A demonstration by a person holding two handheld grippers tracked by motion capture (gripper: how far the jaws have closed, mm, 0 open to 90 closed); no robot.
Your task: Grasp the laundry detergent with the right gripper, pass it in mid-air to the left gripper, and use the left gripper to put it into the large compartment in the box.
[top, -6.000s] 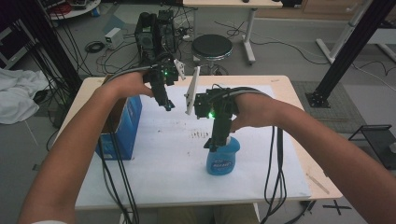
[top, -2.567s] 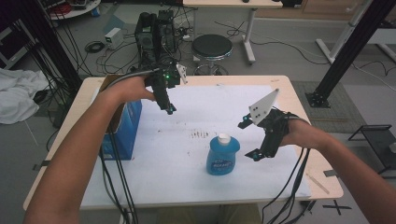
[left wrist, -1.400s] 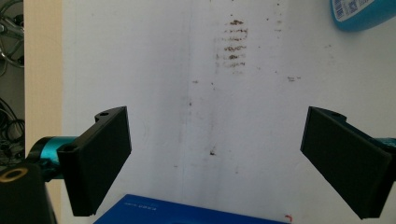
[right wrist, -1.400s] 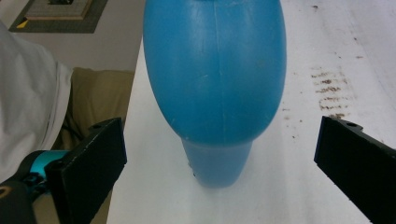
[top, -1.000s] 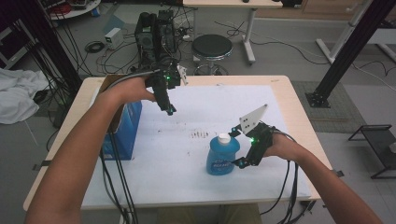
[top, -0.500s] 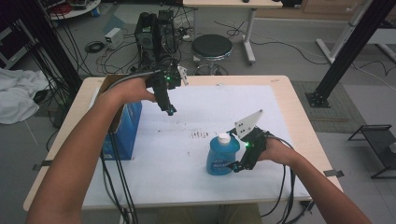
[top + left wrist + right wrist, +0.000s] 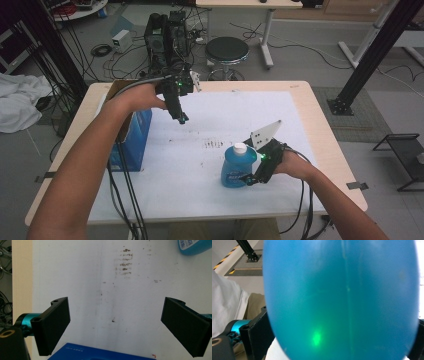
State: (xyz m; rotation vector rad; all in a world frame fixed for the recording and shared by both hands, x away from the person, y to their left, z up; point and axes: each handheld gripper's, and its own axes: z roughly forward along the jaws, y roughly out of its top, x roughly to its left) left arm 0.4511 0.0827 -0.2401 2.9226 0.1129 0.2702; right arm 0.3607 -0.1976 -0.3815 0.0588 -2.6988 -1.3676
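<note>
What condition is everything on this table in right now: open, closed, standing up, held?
blue bottle: upright on the table, white cap on, between the right gripper's jaws.
right gripper: at the bottle's side, jaws either side of it; grip unclear.
left gripper: open, empty, above the table.
blue box: standing at the table's left.
</note>
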